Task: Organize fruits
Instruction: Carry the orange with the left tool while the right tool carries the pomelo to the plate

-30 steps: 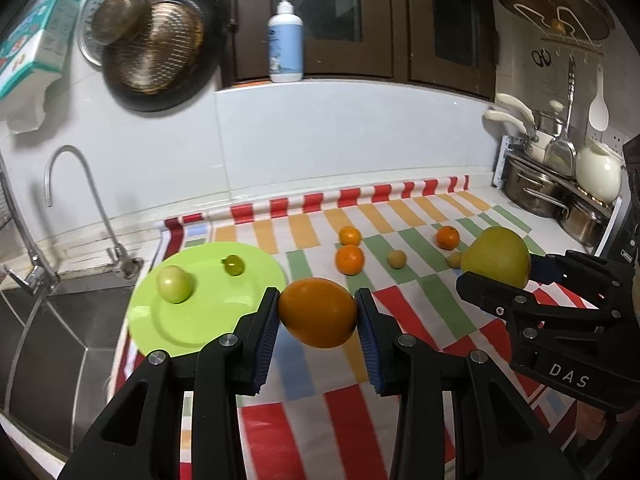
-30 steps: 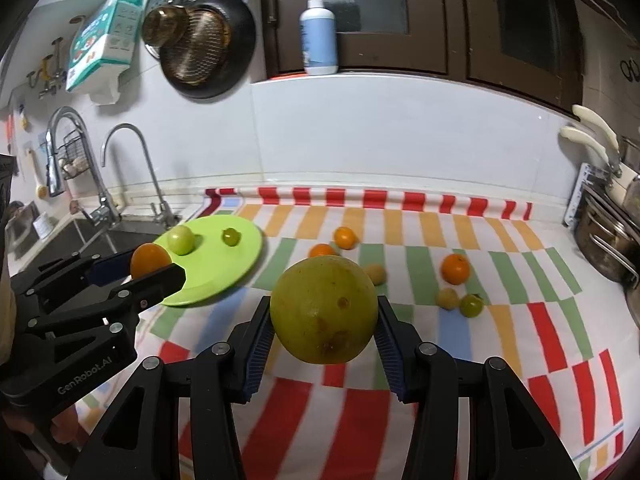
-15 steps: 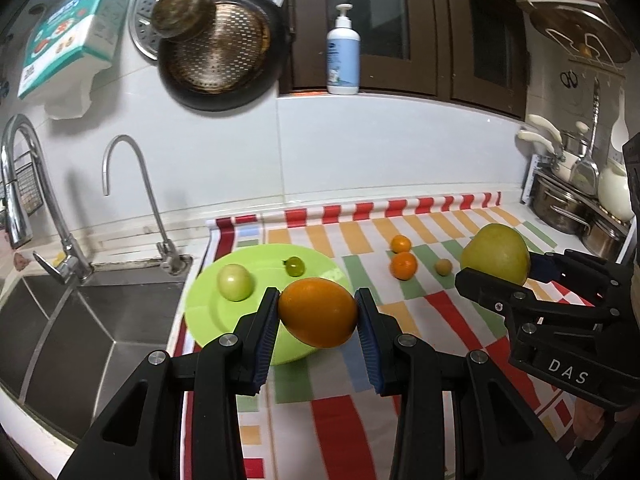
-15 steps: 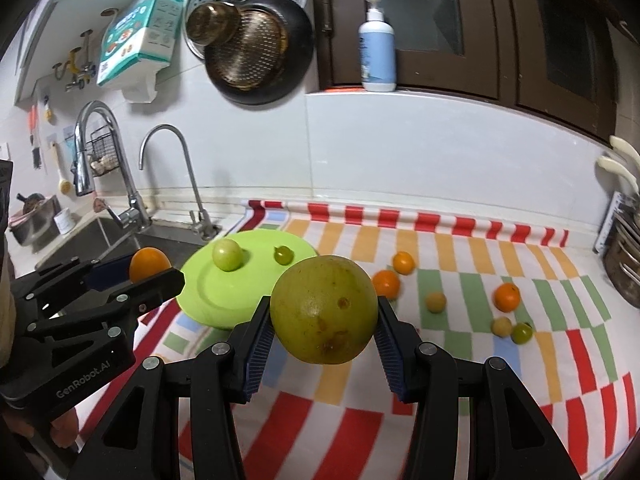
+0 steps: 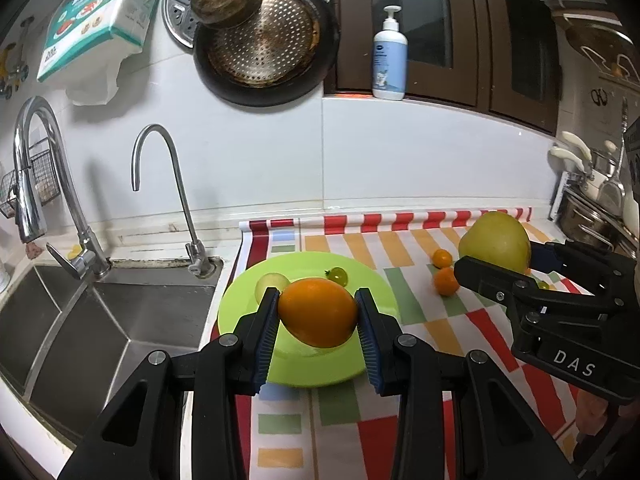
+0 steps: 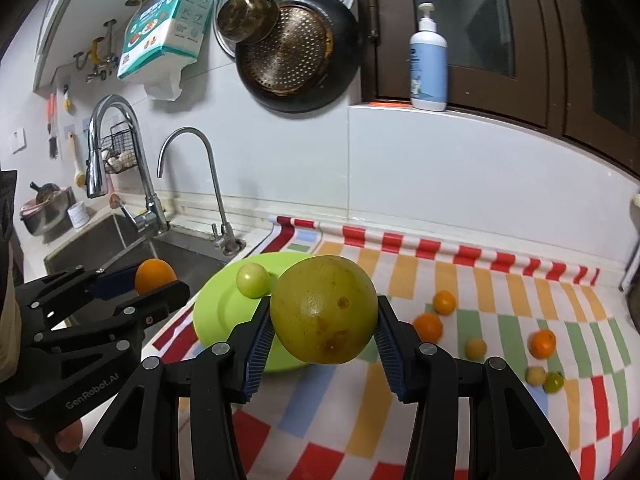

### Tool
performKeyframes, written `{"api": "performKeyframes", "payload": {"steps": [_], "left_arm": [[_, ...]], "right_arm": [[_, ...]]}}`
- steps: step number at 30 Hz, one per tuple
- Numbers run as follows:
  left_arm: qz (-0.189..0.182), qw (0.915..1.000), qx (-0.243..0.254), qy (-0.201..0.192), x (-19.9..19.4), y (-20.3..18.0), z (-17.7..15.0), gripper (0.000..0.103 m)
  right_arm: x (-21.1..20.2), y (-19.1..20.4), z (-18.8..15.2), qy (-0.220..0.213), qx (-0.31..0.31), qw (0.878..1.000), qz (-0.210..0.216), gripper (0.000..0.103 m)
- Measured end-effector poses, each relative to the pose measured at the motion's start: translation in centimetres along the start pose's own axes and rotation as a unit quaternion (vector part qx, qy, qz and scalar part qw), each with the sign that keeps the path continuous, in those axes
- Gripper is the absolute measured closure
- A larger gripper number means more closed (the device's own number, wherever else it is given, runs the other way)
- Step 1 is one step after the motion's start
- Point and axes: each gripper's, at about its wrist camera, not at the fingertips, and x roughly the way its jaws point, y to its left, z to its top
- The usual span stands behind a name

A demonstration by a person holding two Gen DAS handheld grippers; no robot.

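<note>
Sink (image 5: 120,320) is seen at far left in both views, with two taps behind it. Left tongs (image 5: 318,320) are clamped on an orange (image 5: 318,312), held above the green plate (image 5: 240,320); both blue pads are pressed against the fruit's sides. In the right wrist view the same left tongs (image 6: 132,284) are seen from the side over the sink edge, the orange (image 6: 154,276) only partly shown.

On the plate, a pale green fruit (image 5: 272,282) and a small tomato (image 5: 338,275) are shown in the left wrist view. In the right wrist view only the green fruit (image 6: 253,280) is visible; the tomato is hidden behind the held fruit. The plate (image 6: 216,312) lies on the striped cloth (image 6: 500,312) at its sink end.

Right tongs (image 6: 324,332) are clamped on a big yellow-green pear (image 6: 324,310) with brown spots, held above the cloth just right of the plate. From the left wrist view the right tongs (image 5: 504,262) and pear (image 5: 494,242) are seen side-on at right.

Loose fruit on the bench cloth: two small oranges (image 5: 444,270) are seen in the left wrist view. The right wrist view shows more: two oranges (image 6: 434,316), a yellow one (image 6: 476,348), another orange (image 6: 543,343), and a yellow and green pair (image 6: 545,379) touching at far right.
</note>
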Motion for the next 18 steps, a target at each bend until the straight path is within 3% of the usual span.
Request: {"api": "performKeyframes", "payload": {"steps": [18], "left_arm": [[0.02,0.999,-0.01,0.039,6.9,3.0,0.1,0.065]], "right_arm": [[9.1,0.6,1.6,0.039,-0.021,0.998,0.038,0.054]]}}
